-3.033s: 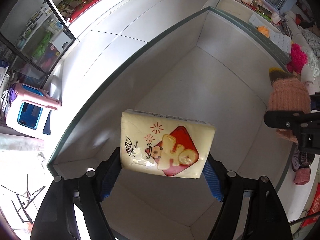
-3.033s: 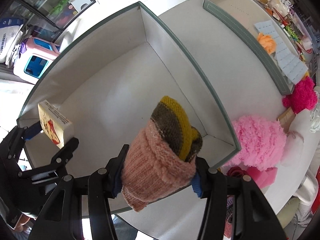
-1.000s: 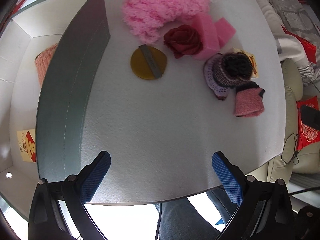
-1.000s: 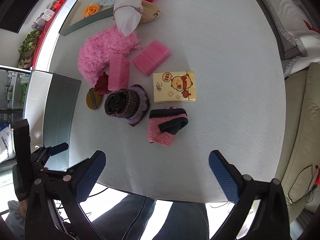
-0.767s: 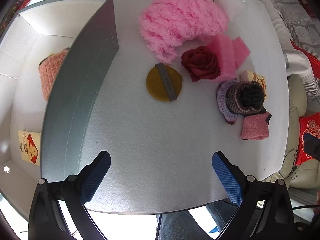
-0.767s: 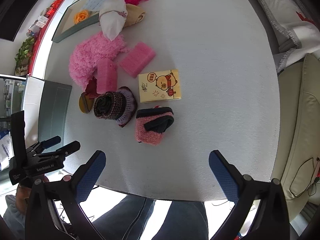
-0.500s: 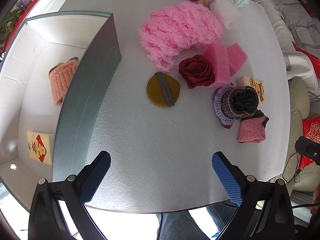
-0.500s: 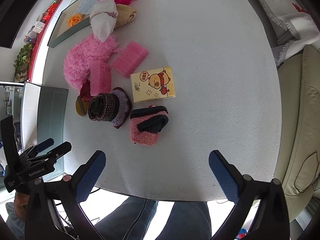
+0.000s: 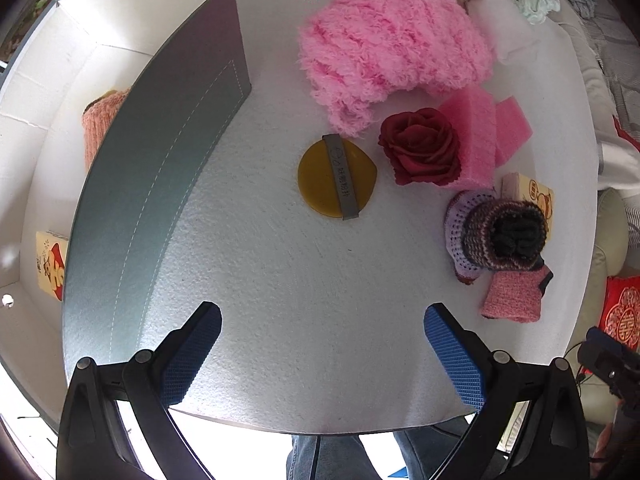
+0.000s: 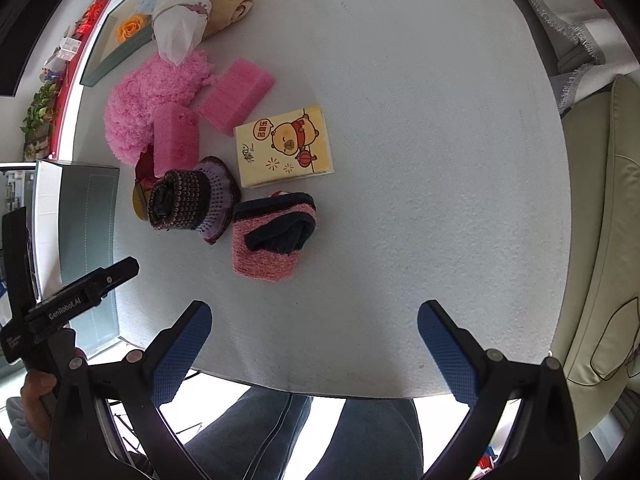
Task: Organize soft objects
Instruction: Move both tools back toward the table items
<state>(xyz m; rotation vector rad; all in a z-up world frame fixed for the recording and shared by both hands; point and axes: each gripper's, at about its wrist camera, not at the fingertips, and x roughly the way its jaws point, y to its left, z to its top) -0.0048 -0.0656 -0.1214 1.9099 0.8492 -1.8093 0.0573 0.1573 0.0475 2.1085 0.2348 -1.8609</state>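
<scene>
Already inside the grey-green storage box [image 9: 160, 152], on its white floor, lie a peach knitted sock roll [image 9: 100, 120] toward the far end and a yellow tissue pack [image 9: 50, 264] with a red diamond print near the close end. The other soft things sit on the white table [image 10: 420, 140] to the right of the box. A fluffy pink bundle [image 9: 392, 48] lies farthest, with two pink sponge blocks [image 9: 476, 136] just beside it and a dark red fabric rose [image 9: 420, 146] touching the nearer block. A round mustard-yellow puff with a grey strap [image 9: 338, 178] lies between the rose and the box wall. Nearer on the right are a striped brown and lilac knitted roll [image 10: 188, 200], a pink knitted roll with a dark cuff [image 10: 272, 240] just beside it, and a second yellow tissue pack with a cartoon figure [image 10: 284, 146] beyond them.

The left gripper [image 9: 320, 352] hovers above the near edge of the table beside the box, its jaws spread wide with nothing between the blue pads [image 9: 188, 356]. The right gripper [image 10: 312, 348] is held above the near table edge too, jaws wide apart and holding nothing, facing the pink roll and the cartoon pack. In the right wrist view a hand [image 10: 36, 392] grips the left tool's handle at lower left, and denim-clad legs [image 10: 300, 432] show below the table edge.
</scene>
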